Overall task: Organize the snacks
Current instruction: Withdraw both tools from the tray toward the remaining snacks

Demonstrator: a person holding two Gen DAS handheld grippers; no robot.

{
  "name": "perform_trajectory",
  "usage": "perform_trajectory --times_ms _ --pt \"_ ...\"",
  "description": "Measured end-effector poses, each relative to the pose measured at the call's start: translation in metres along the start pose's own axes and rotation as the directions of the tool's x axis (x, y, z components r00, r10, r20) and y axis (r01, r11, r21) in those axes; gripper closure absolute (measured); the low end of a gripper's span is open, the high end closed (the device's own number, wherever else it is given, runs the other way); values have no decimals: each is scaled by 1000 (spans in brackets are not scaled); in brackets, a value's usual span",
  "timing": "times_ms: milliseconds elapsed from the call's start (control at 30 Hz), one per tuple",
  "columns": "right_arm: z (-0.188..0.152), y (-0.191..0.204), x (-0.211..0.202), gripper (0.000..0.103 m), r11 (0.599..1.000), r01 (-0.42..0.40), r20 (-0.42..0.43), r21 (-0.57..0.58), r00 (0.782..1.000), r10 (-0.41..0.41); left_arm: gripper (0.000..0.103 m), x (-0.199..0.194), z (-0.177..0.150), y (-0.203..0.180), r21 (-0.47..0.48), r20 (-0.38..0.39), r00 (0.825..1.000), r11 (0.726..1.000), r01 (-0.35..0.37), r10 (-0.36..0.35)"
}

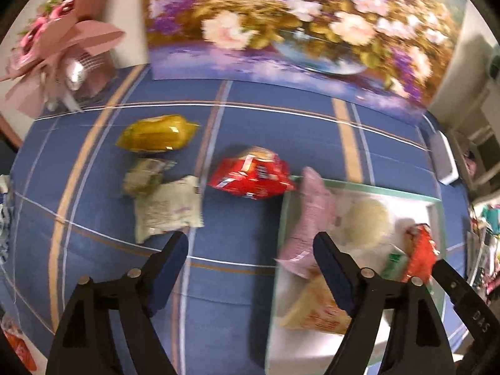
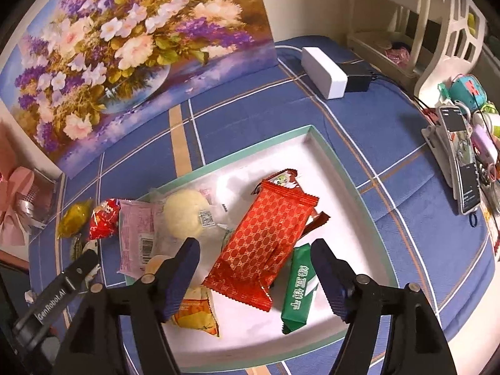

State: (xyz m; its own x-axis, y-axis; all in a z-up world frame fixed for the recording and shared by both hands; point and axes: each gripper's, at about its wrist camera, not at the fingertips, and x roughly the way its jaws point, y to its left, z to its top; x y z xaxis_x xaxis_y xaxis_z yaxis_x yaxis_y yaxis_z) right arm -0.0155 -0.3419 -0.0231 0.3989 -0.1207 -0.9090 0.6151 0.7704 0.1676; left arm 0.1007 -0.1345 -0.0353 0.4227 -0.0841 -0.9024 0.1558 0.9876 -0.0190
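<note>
A white tray with a teal rim (image 2: 343,168) (image 1: 436,215) holds several snacks: a large red patterned packet (image 2: 268,234), a green packet (image 2: 298,290), a round pale bun (image 2: 184,215), a pink packet (image 2: 137,234) over the left rim, and a yellow-orange packet (image 2: 197,312). On the blue cloth lie a red packet (image 1: 253,176), a yellow packet (image 1: 156,132), a greenish packet (image 1: 143,176) and a white packet (image 1: 167,209). My left gripper (image 1: 251,250) is open over the cloth, left of the tray. My right gripper (image 2: 254,256) is open above the red patterned packet.
A flower painting (image 2: 125,56) stands at the back. A pink bouquet (image 1: 59,47) sits at the back left. A white box (image 2: 325,72) with a black adapter (image 2: 356,76), a phone on a stand (image 2: 462,156) and clutter lie to the right.
</note>
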Motion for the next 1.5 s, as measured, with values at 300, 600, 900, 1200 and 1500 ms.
perform_trajectory --times_ms 300,600,900,1200,1500 --pt "-5 24 3 6 997 -13 11 -73 1000 14 5 -7 2 25 -42 54 997 998 -45 47" --pt "-12 45 5 0 991 -54 24 -121 998 57 1 -18 8 56 -95 155 985 994 -63 77" --pt "-20 64 16 0 983 -78 -1 -165 997 79 1 -22 13 77 -119 184 979 991 -63 84" --pt "-23 83 11 0 975 -30 58 -221 997 44 1 -25 21 87 -151 188 970 980 -128 156" --pt "-28 106 14 0 965 35 92 -258 996 -11 1 -22 26 103 -188 170 964 967 -172 204"
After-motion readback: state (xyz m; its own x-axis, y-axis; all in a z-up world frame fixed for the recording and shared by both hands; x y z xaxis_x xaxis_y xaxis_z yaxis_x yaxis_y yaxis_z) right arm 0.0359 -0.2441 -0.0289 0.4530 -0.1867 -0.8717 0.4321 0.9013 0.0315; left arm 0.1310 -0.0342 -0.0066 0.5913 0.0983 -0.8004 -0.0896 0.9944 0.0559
